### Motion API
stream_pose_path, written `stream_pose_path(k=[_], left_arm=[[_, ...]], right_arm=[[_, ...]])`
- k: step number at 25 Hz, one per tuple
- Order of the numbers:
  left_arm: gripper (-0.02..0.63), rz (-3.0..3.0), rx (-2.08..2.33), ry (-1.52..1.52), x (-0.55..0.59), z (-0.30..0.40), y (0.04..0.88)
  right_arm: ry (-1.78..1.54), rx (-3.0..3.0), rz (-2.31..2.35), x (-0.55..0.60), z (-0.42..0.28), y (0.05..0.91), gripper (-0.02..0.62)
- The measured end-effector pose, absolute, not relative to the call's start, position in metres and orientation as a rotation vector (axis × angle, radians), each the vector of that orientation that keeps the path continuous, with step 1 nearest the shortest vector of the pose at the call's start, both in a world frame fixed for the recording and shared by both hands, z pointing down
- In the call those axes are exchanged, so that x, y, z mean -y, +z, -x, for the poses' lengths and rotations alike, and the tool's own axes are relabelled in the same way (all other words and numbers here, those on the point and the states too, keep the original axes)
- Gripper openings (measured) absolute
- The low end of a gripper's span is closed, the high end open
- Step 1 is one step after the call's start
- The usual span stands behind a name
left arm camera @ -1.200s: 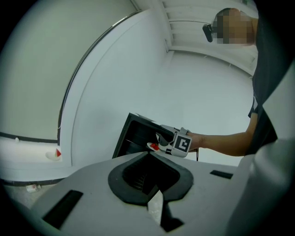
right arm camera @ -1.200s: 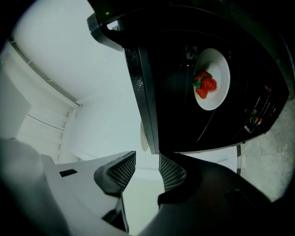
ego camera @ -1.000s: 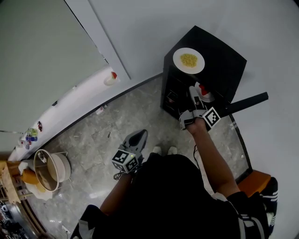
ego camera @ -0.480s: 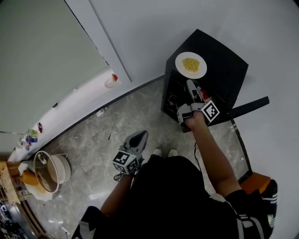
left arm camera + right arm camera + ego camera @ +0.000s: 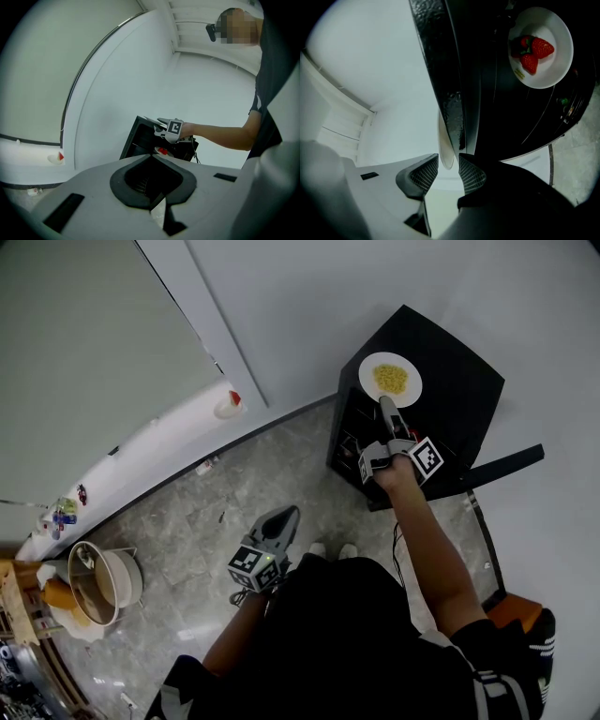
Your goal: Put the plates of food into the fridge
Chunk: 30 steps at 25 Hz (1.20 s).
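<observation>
Black fridge [image 5: 459, 381], door standing open. White plate of yellow food [image 5: 368, 374] sitting at the fridge top's front edge. Strawberry plate [image 5: 548, 75] resting on an inside shelf. Right gripper [image 5: 449, 171] straddling the yellow-food plate's rim, jaws parted, seemingly not clamping. Left gripper [image 5: 284, 515] hanging empty, jaws pressed together.

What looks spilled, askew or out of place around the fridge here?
Nothing looks spilled or damaged. The plate of yellow food sits flat on top of the fridge, its rim between the open jaws of the right gripper. The plate of strawberries sits inside, with its fruit on it.
</observation>
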<state>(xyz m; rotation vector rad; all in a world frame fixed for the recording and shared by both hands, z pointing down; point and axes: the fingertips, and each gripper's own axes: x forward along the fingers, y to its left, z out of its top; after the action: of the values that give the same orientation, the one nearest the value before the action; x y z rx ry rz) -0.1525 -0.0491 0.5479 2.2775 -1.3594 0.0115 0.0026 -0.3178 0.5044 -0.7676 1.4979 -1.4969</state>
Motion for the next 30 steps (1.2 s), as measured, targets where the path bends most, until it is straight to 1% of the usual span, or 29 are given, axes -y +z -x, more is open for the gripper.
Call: stream_pose_path(k=[5,7,8,9,14,30], left_arm=[[0.023,-2.278,1.362,0.018,0.050,0.155,0.547],[0.023,-2.278,1.360,0.022,0.051,0.153,0.547],[0.023,-2.278,1.361,0.023,0.052,0.153,0.546],[0.023,-2.278,1.361,0.023,0.053,0.153,0.546],[0.023,-2.280,1.353,0.028,0.052,0.145,0.546],[0.023,-2.279,1.344,0.036,0.020,0.130,0.546]], right_arm=[[-1.502,-1.490,0.754,0.320,0.000,0.502,0.145],[-1.497,-1.509,0.749,0.320,0.000,0.501,0.119],[-1.492,-1.523,0.747,0.320,0.000,0.500,0.070],[-1.492,-1.534,0.746,0.321,0.001,0.498,0.064],[-1.510,-1.563,0.735,0.316,0.001,0.497,0.060],[-1.600,-1.693,0.624,0.254,0.021,0.490,0.051]])
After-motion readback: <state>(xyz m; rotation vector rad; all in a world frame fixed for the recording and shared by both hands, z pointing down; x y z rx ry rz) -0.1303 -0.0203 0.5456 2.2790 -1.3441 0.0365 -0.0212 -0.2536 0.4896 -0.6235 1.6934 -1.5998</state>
